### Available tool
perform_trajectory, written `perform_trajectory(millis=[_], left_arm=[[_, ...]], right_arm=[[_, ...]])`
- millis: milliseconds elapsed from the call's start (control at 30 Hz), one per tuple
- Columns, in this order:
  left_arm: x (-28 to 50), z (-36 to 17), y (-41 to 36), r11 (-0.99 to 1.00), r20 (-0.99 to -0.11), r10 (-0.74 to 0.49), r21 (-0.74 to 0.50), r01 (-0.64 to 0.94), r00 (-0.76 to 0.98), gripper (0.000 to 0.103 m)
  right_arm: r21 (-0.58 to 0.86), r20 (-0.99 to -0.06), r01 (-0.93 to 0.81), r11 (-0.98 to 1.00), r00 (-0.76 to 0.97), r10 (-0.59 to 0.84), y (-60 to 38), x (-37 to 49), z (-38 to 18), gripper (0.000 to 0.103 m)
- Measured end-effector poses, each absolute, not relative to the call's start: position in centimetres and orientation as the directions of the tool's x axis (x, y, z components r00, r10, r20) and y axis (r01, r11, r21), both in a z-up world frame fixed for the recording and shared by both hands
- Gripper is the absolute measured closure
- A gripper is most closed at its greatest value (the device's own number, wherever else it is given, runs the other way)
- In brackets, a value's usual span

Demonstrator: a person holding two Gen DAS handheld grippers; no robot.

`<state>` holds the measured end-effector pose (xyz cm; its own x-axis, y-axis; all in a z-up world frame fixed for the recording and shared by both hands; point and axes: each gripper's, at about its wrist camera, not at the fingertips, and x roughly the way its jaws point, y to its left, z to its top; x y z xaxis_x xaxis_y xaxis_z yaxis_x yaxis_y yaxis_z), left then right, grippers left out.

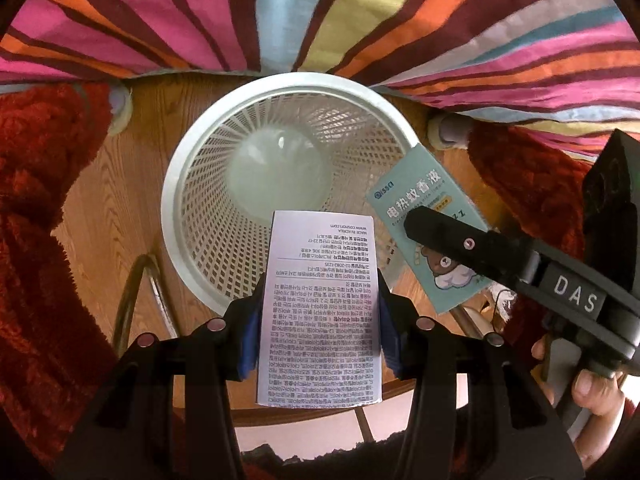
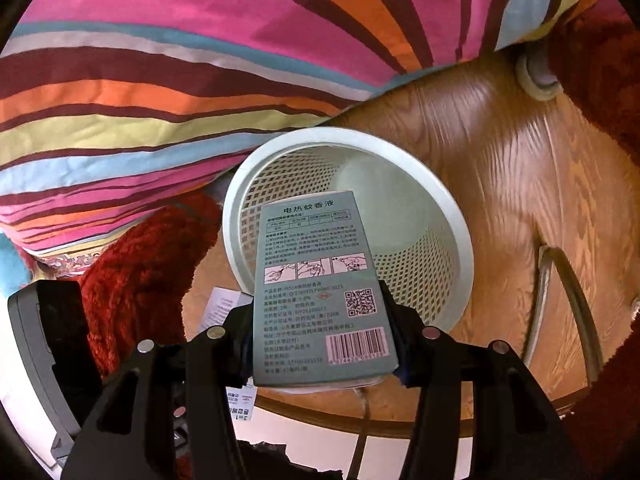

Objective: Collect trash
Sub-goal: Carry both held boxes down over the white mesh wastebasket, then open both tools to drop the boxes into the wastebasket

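A white mesh waste basket point(image 1: 200, 184) stands on the wood floor, seen from above; it also shows in the right wrist view point(image 2: 460, 216). My left gripper point(image 1: 318, 324) is shut on a white box printed with Korean text point(image 1: 320, 300), held over the basket's near rim. My right gripper point(image 2: 324, 332) is shut on a teal mosquito-liquid box point(image 2: 316, 280), held above the basket. In the left wrist view the right gripper point(image 1: 460, 248) and its teal box point(image 1: 416, 192) show over the basket's right rim. The white box peeks out in the right wrist view point(image 2: 224, 304).
A striped bedspread point(image 1: 320, 12) hangs behind the basket. A red shaggy rug point(image 1: 36, 220) lies on both sides. A chrome chair leg point(image 2: 560, 280) curves over the wood floor point(image 2: 500, 140). A round wooden table edge point(image 2: 360, 420) lies below the grippers.
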<state>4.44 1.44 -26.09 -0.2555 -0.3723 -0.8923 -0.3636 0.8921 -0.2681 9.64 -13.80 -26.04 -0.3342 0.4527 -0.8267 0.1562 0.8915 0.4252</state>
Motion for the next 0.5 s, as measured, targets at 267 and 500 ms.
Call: perform_trajectory(millis=[267,500], left_arm=[[4.3,-27.6,2.8,0.872,-0.886,-0.362,-0.210,-0.443,-0.291,0.027],[4.3,-27.6,3.1,0.863,-0.883,-0.373,-0.218,-0.455,-0.285,0.025]], right_arm=[[0.400,-0.816,0.172,0.900,-0.380,0.435,-13.3,9.7,-27.7,0.030],[0.362,-0.841,0.197,0.911,-0.354,0.411,-14.3,10.0,-27.8,0.024]])
